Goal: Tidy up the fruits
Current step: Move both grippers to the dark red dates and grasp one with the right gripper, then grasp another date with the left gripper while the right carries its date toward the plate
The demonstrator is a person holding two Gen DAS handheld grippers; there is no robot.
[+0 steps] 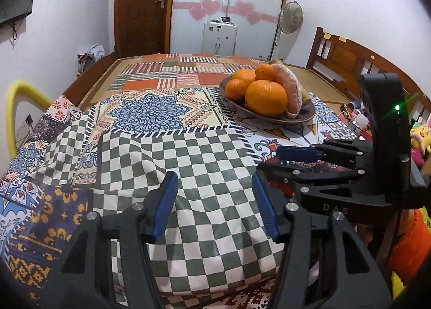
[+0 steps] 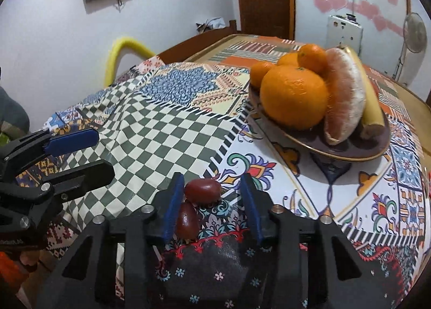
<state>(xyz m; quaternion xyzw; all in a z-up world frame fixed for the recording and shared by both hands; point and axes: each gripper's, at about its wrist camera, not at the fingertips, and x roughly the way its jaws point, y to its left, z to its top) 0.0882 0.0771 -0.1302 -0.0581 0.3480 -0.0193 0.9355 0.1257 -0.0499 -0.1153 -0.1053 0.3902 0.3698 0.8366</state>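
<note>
Spread over the desk (image 2: 309, 201): a patchwork cloth (image 1: 188, 168), rumpled and soft underfoot for anything set on it.

Resting on that cloth at the far right: a dark shallow plate (image 2: 350, 151), heaped with fruit. Piled inside: one large orange (image 2: 293, 97) at the front, smaller oranges (image 2: 312, 57) behind and left of it, a peeled pomelo wedge (image 2: 342, 93) leaning against the big orange, a banana (image 2: 369, 98) along the far edge. Little bare plate left except the near rim.

Poised low over the cloth: right hand-held gripper (image 2: 212, 201), jaws spread wide, pinching nothing. Lying between those jaws, on the cloth and well apart from the plate: two small dark red fruits (image 2: 203, 190), glossy, oval, touching one another, the nearer one just beside the left pad; cannot tell whether it touches.

Off to the left, hanging above the checked patch: left hand-held gripper (image 1: 214, 195), likewise spread and empty.

Handling, as a judgement: light, smooth-skinned, probably slippery and easily bruised, likely to roll on the wrinkled cloth. Best taken one at a time, across the short middle, with a gentle squeeze. Likely landing spot: the bare near rim of the plate, since placing on the heap risks a roll-off.
</note>
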